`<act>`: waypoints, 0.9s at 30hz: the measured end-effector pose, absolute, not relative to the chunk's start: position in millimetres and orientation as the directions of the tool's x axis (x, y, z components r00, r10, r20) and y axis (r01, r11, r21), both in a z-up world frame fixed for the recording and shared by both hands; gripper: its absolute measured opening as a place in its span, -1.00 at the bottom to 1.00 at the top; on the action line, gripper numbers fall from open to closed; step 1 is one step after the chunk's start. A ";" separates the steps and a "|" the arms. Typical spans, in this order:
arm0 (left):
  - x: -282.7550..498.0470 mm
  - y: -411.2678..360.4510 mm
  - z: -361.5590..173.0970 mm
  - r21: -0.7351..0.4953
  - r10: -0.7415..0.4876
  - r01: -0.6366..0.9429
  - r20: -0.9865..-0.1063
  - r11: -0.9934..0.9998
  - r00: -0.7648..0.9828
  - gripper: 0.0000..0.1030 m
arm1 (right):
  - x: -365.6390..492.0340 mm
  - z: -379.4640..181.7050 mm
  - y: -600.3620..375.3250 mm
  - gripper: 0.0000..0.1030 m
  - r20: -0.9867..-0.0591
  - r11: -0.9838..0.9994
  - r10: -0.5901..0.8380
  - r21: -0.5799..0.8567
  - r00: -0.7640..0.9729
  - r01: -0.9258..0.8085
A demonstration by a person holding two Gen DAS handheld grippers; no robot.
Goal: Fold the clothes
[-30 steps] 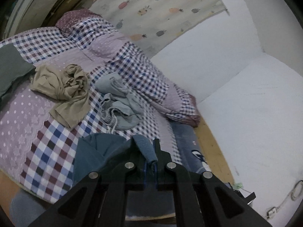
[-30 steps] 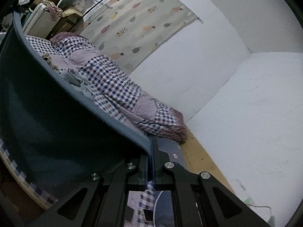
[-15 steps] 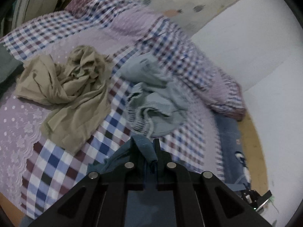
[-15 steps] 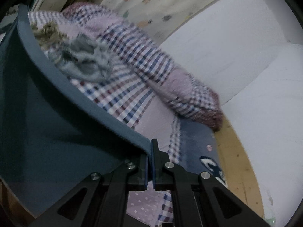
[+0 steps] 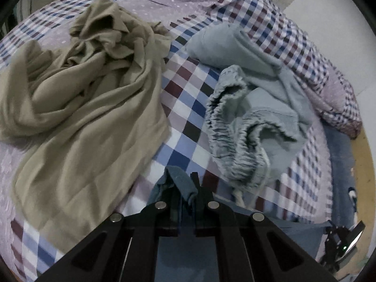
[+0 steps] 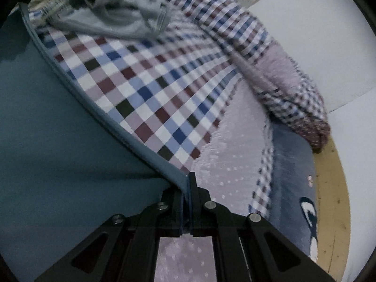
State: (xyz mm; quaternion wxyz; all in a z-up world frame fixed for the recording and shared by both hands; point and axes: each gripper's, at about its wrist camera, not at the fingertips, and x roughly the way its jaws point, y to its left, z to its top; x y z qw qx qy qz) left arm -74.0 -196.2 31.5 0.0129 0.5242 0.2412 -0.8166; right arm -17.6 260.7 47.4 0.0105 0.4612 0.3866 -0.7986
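Over a bed spread with a checked cover (image 5: 188, 108) of white, blue, maroon and dark squares, with lilac dotted panels, a dark teal garment (image 6: 58, 141) is held between two tongs. The left gripper (image 5: 186, 188) is seen clamped on a bunched corner of it, a thick fold of the cloth rising between the closed fingers and curling over to the right one. The right gripper (image 6: 186, 185) is seen closed on another edge, with only a thin strip of the cloth between the fingers. In the right wrist view the garment is shown as a broad, smooth, plain sheet filling the left side of the frame, its doubled hem running as a taut curve from the upper left down to the fingers; no print or pattern is to be made out on it. In the left wrist view more of the same cloth is seen below and to the right of the gripper, hanging near the edge of the bed. On the cover beyond, a crumpled khaki garment (image 5: 77, 98) is laid out at the left, and a pale grey-blue garment (image 5: 249, 117) with a gathered elastic waistband is heaped at the right; the two lie apart, with checked cover between them. A rolled checked quilt (image 6: 270, 70) is ranged along the far side by a white wall (image 6: 317, 35). A blue mat (image 6: 296, 176) and a strip of wooden floor (image 6: 333, 188) are visible beside the bed.
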 end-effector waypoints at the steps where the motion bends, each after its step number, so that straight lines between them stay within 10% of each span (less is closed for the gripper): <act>1: -75.8 -196.5 28.2 -0.382 0.233 0.275 -0.862 -0.882 -0.449 -0.92 | -23.8 40.5 262.1 -1.00 -0.756 -0.708 0.338 -0.597 -0.561 0.377; 7: -77.8 -199.0 16.7 -0.411 0.270 0.261 -0.855 -0.873 -0.442 -0.91 | -45.0 6.1 274.7 -0.96 -0.808 -0.771 0.315 -0.524 -0.498 0.363; 12: -72.5 -214.3 32.3 -0.532 0.366 0.230 -0.781 -0.815 -0.506 -0.84 | -45.7 -0.2 292.5 -0.32 -0.793 -0.808 0.368 -0.531 -0.486 0.256; 17: -56.1 -232.6 68.3 -0.615 0.411 0.158 -0.674 -0.772 -0.613 -0.51 | -42.2 11.5 319.7 -0.27 -0.760 -0.826 0.443 -0.552 -0.476 0.112; 21: -33.3 -249.7 94.1 -0.604 0.383 0.111 -0.625 -0.789 -0.681 0.20 | -38.8 23.0 344.0 -0.25 -0.731 -0.824 0.509 -0.566 -0.455 -0.011; 27: 21.1 -273.2 112.3 -0.573 0.359 0.072 -0.601 -0.816 -0.713 0.26 | 18.0 72.6 373.2 -0.01 -0.768 -0.936 0.350 -0.302 -0.537 -0.179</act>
